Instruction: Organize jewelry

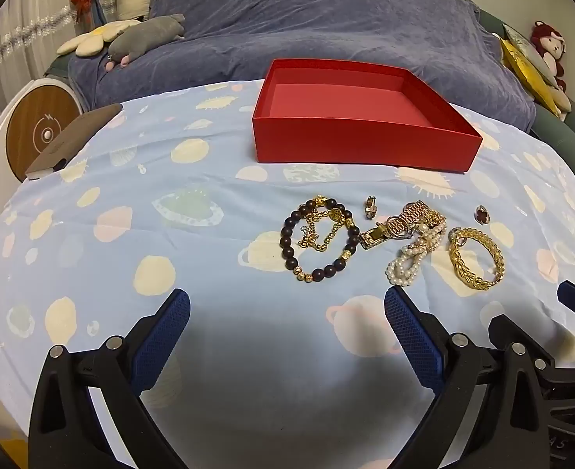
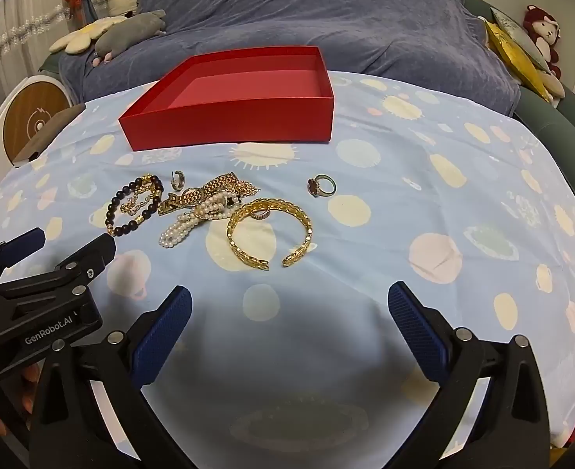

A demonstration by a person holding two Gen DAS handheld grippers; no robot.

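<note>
An empty red box (image 1: pixel 365 144) (image 2: pixel 229 127) stands on the blue patterned cloth. In front of it lies jewelry: a dark bead bracelet (image 1: pixel 320 242) (image 2: pixel 131 205) with a gold chain inside it, a small ring (image 1: pixel 370 207) (image 2: pixel 177 179), a gold watch band (image 1: pixel 401 222) (image 2: pixel 209 191), a pearl strand (image 1: pixel 412 262) (image 2: pixel 187 226), a gold cuff bangle (image 1: pixel 475 260) (image 2: pixel 270 230) and a red-stone ring (image 1: pixel 482 214) (image 2: pixel 320 186). My left gripper (image 1: pixel 287 305) is open and empty, short of the jewelry. My right gripper (image 2: pixel 289 303) is open and empty, just short of the bangle.
A blue blanket-covered sofa (image 1: pixel 326 31) with plush toys (image 1: pixel 146 35) lies behind the table. A round wooden-faced device (image 1: pixel 41 133) and a dark flat object (image 1: pixel 76 136) sit at the far left edge. My left gripper also shows at the left of the right wrist view (image 2: pixel 33 273).
</note>
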